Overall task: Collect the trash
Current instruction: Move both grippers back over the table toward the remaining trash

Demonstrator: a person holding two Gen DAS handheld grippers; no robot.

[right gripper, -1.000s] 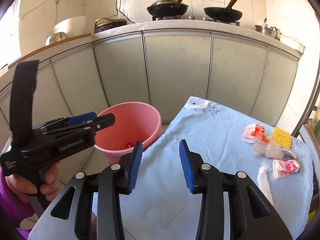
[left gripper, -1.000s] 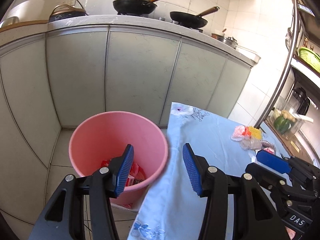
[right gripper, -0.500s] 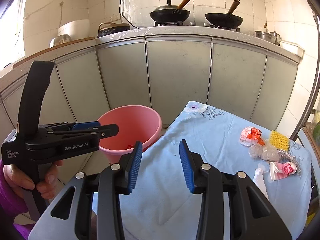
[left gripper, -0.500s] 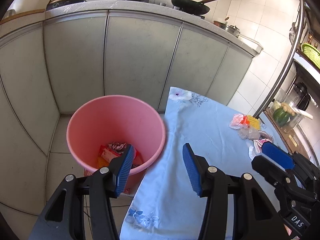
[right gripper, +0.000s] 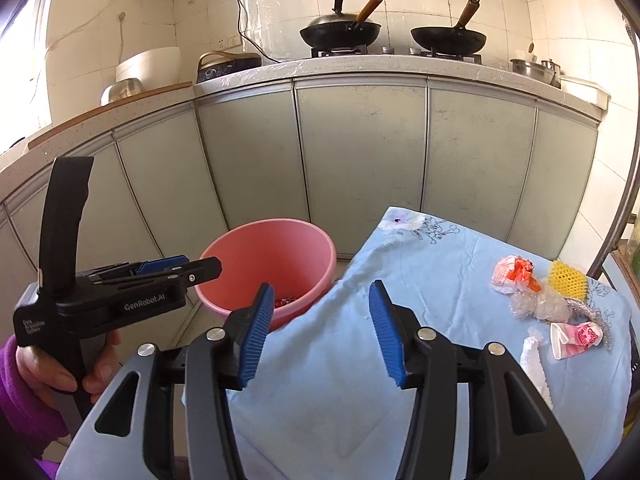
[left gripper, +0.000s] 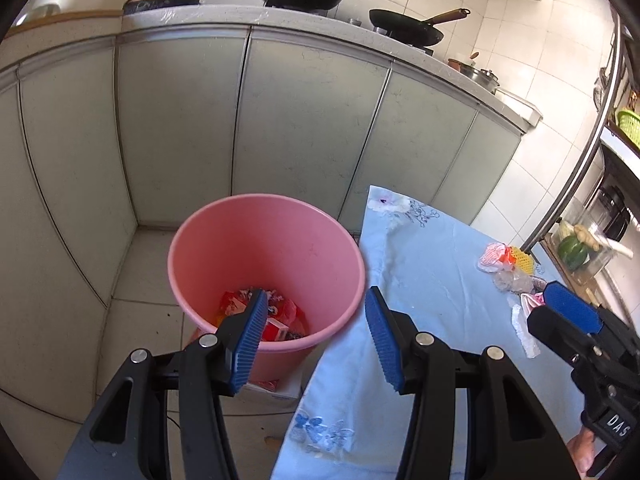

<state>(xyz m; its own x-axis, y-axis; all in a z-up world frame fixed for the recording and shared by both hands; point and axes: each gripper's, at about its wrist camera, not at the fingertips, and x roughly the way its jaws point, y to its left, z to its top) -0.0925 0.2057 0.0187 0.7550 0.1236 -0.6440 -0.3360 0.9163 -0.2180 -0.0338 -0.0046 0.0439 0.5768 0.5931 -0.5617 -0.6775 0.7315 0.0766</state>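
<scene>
Kitchen: pale cabinet doors (right gripper: 360, 160) are running along the back, with two black woks (right gripper: 340, 32) sitting on the stove above them.
Surface: a light blue flowered cloth (right gripper: 360, 360) is covering the surface on the right of both views.
Bin: a pink bucket (left gripper: 208, 240) is standing on the tiled floor just beside the cloth's left edge, and red wrappers (left gripper: 276, 316) are lying at its bottom.
Trash: an orange-and-white wrapper (right gripper: 514, 276), a yellow foam net (right gripper: 566, 280), a clear crumpled bag (right gripper: 538, 306), a pink-printed wrapper (right gripper: 576, 338) and a white strip (right gripper: 534, 364) are lying close together near the cloth's far right side.
Left tongs: the left tongs (left gripper: 316, 338) are hanging over the bucket's near rim and the cloth's edge, jaws standing wide apart and gripping nothing.
Right tongs: the right tongs (right gripper: 322, 334) are hovering over bare cloth, well apart from the trash; their jaws have just been opening, with nothing between them.
Person: a hand (right gripper: 60, 368) in a purple sleeve is gripping the left tongs' handle.
</scene>
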